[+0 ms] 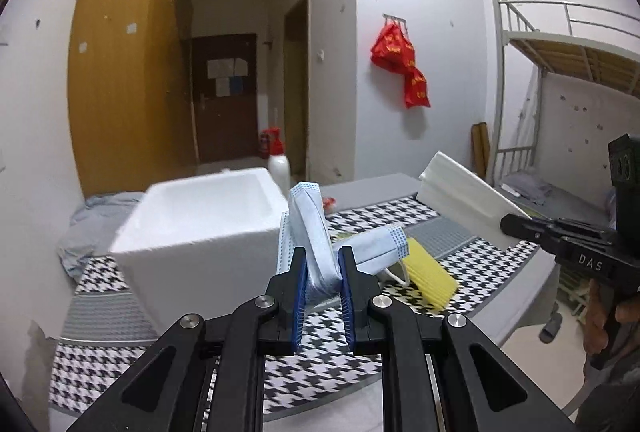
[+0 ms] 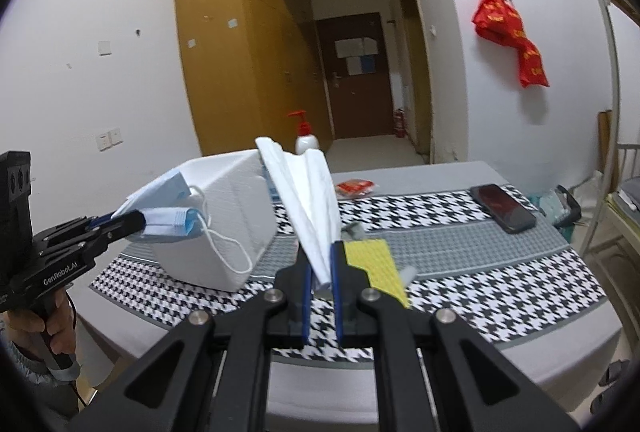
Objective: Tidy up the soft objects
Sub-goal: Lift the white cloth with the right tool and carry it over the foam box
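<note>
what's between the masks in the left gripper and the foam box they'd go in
Nothing visible. The left gripper holds the blue masks lifted right beside the white foam box, whose top is open.

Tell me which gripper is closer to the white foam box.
Left. The left gripper, clamping blue face masks, is right beside the foam box; the right gripper, clamping white tissue, is farther off.

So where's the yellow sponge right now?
The yellow sponge lies on the houndstooth tablecloth, just right of the right gripper, with the white foam box to its left.
</note>
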Demonstrator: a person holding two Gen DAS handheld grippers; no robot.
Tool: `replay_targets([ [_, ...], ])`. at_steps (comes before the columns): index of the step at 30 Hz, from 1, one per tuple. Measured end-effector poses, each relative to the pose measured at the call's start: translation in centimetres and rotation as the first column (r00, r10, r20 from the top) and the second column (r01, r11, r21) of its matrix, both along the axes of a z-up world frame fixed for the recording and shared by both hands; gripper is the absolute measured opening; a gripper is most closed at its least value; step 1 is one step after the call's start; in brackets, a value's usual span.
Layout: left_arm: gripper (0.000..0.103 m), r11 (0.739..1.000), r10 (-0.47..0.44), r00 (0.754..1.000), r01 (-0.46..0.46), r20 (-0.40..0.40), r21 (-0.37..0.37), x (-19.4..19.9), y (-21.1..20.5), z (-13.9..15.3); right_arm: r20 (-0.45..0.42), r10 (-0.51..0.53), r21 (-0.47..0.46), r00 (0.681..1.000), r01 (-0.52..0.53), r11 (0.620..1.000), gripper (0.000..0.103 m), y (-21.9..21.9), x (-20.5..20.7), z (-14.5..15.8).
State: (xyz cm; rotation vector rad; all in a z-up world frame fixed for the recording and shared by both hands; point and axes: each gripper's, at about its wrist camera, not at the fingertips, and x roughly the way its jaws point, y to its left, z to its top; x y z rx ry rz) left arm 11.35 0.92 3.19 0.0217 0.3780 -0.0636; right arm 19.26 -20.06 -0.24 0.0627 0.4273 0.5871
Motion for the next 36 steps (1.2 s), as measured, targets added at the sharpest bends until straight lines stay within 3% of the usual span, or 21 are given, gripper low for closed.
replay_targets([
  [16, 0.016, 0.982, 0.19, 0.981, -0.19, 0.035, -0.002, -3.4, 5.3, 1.1, 0.036, 0.178, 0.01, 0.983, -0.178, 0.984, 0.011, 5.6, -0.1, 0.9],
  [36, 0.016, 0.954, 0.298, 0.954, -0.296, 0.033, -0.054, -5.3, 9.9, 0.0, 0.062, 0.281, -0.025, 0.958, -0.28, 0.96, 0.011, 11.8, 0.7, 3.0],
])
